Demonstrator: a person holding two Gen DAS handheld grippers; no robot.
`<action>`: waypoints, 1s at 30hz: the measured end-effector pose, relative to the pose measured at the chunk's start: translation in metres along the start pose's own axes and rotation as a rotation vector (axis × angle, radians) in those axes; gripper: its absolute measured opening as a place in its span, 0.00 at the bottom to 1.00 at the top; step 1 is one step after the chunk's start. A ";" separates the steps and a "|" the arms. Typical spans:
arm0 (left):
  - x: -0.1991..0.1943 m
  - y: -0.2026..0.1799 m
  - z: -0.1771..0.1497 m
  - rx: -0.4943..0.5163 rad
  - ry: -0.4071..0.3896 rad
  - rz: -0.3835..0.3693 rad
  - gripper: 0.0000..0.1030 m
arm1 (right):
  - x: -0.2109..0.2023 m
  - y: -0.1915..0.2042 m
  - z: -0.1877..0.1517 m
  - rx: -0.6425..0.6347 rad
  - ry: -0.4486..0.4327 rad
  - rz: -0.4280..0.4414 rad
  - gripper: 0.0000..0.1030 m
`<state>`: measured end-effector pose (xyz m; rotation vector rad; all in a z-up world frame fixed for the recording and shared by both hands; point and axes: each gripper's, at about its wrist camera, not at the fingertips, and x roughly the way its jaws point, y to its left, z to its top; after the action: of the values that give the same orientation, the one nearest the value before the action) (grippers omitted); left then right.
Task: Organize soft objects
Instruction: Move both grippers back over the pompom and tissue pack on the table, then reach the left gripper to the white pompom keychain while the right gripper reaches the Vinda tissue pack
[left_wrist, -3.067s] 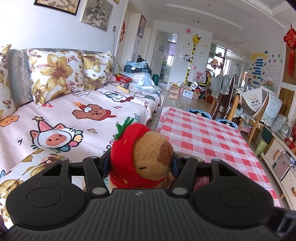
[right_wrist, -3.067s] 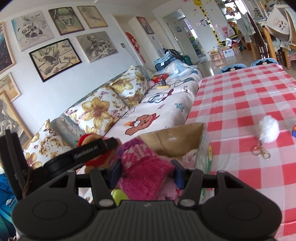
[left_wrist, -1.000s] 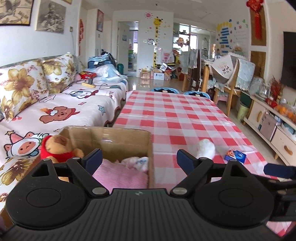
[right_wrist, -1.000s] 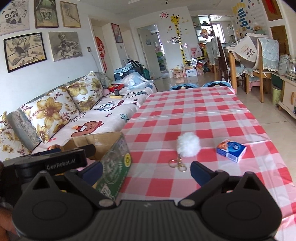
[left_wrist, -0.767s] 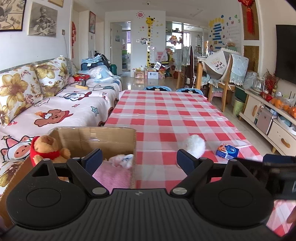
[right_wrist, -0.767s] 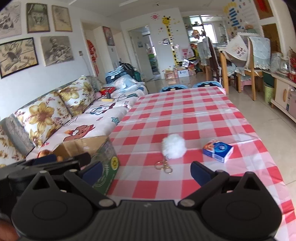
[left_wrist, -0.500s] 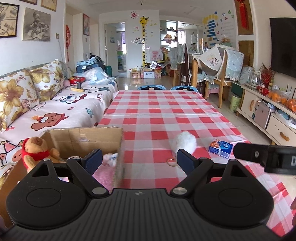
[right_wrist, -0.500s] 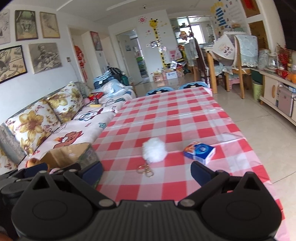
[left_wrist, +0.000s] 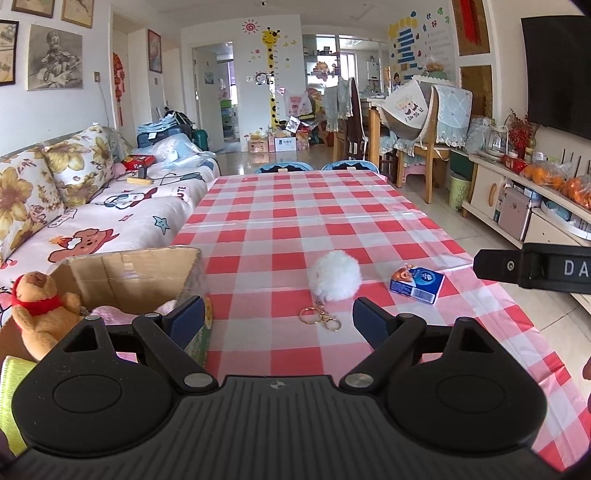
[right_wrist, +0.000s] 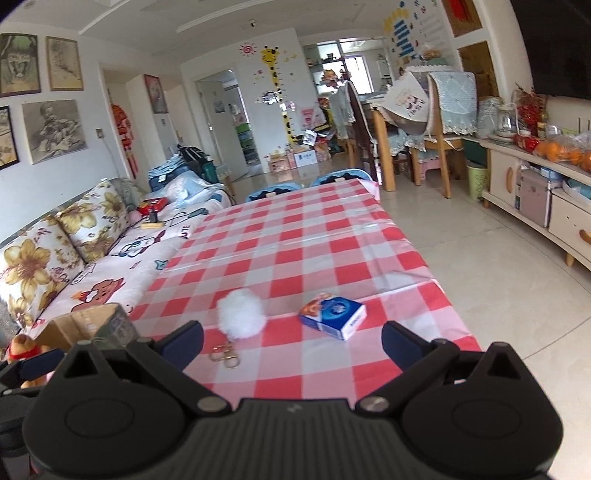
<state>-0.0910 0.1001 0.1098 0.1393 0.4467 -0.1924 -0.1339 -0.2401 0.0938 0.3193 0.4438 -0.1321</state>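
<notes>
Both tongs spread wide, nothing held: left tongs (left_wrist: 277, 319), right tongs (right_wrist: 291, 338), both hovering low over near end of worktop (left_wrist: 295, 206) w/ red-white check cloth. Step in hand, by my read: fetch the white fluffy pom-pom w/ gold keyring (left_wrist: 334, 279), last loose soft item on cloth. It sits near front edge, just beside the open brown cardboard box (left_wrist: 125, 271) at worktop's left corner, apart from it. Ring + clasp (left_wrist: 320, 317) trail toward camera. To do well: centre jaws on the fur ball, not the ring; come down straight, close gently, fur compresses so squeeze past the fluff to get purchase. Lift clear before swinging so ring doesn't drag or snag box rim. Small blue-orange tissue pack (right_wrist: 333, 314) lies right of pom-pom, squarely ahead of right tongs. Pom-pom looks round, dense, clean white, unflattened. Box already holds brown plush bear w/ red scarf (left_wrist: 37, 308) + pink fabric (left_wrist: 110, 313).
</notes>
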 end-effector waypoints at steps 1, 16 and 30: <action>0.001 -0.001 -0.001 0.006 0.001 -0.001 1.00 | 0.002 -0.003 0.000 0.003 0.001 -0.007 0.99; 0.018 -0.014 -0.012 0.046 0.011 -0.017 1.00 | 0.042 -0.034 -0.010 -0.060 0.061 -0.076 0.99; 0.052 -0.032 -0.009 -0.006 0.030 -0.039 1.00 | 0.103 -0.070 -0.009 -0.120 0.112 -0.094 0.99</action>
<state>-0.0554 0.0626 0.0763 0.1279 0.4802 -0.2274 -0.0584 -0.3088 0.0216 0.1885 0.5756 -0.1788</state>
